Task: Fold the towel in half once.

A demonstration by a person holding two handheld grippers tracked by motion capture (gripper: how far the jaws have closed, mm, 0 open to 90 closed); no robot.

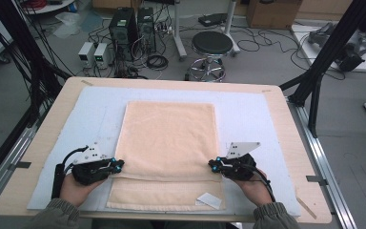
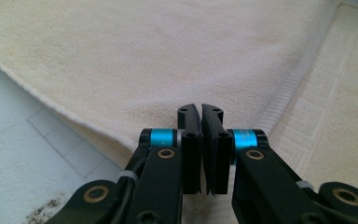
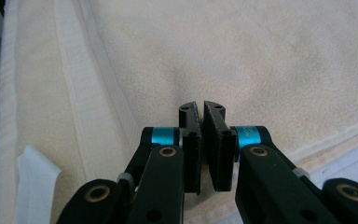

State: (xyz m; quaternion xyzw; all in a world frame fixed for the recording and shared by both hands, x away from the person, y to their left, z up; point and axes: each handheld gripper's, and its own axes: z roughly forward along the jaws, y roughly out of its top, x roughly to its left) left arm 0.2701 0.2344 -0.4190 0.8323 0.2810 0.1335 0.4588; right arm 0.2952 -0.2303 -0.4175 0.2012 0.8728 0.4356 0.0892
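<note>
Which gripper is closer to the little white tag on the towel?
Right. The right gripper sits at the towel's right edge, just above the white tag. The left gripper is across the towel at its left edge, much farther away.

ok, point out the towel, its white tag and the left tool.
towel (image 1: 169, 136), high view, middle of the folded top layer.
white tag (image 1: 209, 200), high view, centre of the tag.
left tool (image 2: 201, 112), left gripper view, between the tips.
</note>
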